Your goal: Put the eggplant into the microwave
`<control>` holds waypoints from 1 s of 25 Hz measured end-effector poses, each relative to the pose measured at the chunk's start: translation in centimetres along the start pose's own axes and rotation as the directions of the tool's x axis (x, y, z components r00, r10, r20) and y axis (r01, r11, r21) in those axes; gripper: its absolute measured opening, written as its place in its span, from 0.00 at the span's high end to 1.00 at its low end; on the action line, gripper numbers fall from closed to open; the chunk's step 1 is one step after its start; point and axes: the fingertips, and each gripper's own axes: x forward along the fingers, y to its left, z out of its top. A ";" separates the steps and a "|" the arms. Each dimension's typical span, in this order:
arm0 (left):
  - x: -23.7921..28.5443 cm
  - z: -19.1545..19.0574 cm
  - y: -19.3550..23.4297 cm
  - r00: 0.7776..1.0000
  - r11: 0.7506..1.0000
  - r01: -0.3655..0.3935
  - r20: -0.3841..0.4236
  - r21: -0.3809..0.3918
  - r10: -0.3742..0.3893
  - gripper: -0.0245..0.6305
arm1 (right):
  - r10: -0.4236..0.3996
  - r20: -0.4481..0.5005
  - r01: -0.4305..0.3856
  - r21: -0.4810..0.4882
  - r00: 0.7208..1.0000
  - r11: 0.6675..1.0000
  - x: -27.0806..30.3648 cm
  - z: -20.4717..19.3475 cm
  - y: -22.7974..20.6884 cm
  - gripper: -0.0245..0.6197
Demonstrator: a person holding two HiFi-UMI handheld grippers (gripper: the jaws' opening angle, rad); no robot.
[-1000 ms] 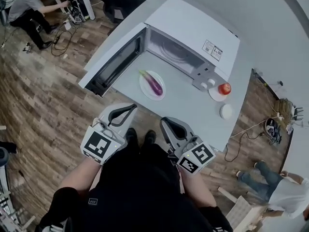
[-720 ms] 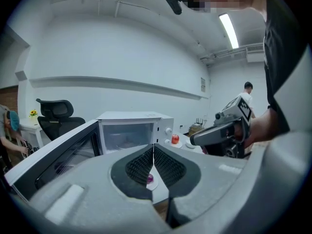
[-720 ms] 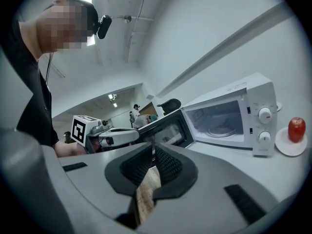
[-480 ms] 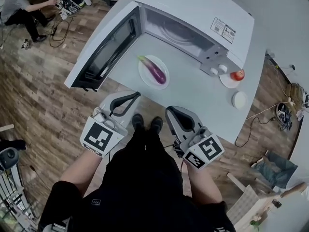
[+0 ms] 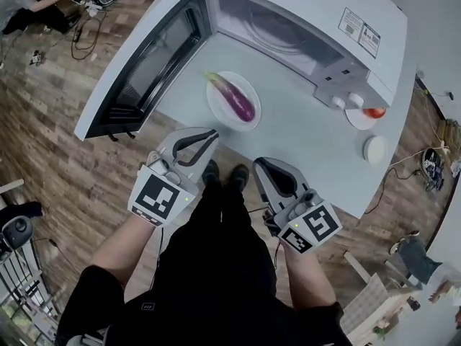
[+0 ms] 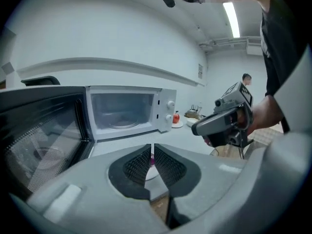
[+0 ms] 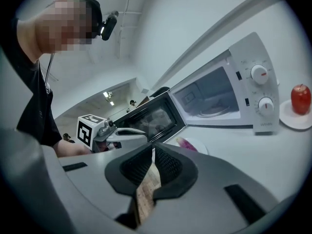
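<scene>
Standing at the near edge of the grey table, the person holds one gripper in each hand, low in front of the body and over the wood floor. The left gripper has its jaws pressed together with nothing between them, and its tips point toward the table edge. The right gripper sits just beside it, apart from it, its jaws also closed on nothing; only floor shows through the gap below its pads.

Past the tips, near the table's front edge, a white plate carries the purple eggplant, which lies diagonally with its green stem toward the microwave door. Neither gripper touches the plate or the eggplant.

Behind the plate stands the white microwave, its door swung fully open to the left and its cavity showing a glass turntable. To the right of its knobs, a red apple rests on a small plate, with a round white disc near it.
</scene>
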 end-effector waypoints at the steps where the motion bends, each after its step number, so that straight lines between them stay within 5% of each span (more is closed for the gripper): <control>1: 0.5 -0.6 0.0 1.000 1.000 0.009 -0.013 -0.002 -0.009 0.95 | 0.001 -0.004 -0.001 0.003 1.000 1.000 0.2 -0.4 -0.3 0.93; 7: 3.0 -3.4 -0.2 0.996 0.997 0.058 -0.068 -0.045 -0.061 0.94 | 0.006 -0.009 -0.006 0.015 1.000 1.000 1.3 -1.7 -1.8 0.93; 11: 4.4 -5.1 -0.3 0.992 0.998 0.060 -0.113 -0.008 -0.061 0.94 | -0.015 -0.020 0.014 -0.024 1.000 1.000 2.0 -2.5 -3.1 0.93; 20: 7.2 -10.1 0.4 0.956 0.971 0.071 -0.293 0.229 -0.001 0.80 | -0.024 -0.032 0.023 -0.029 0.999 0.999 2.7 -4.8 -5.3 0.93; 25: 7.8 -11.4 1.1 0.936 0.910 0.099 -0.347 0.402 0.051 0.78 | -0.037 -0.035 0.036 -0.021 0.999 0.999 2.6 -5.7 -5.7 0.93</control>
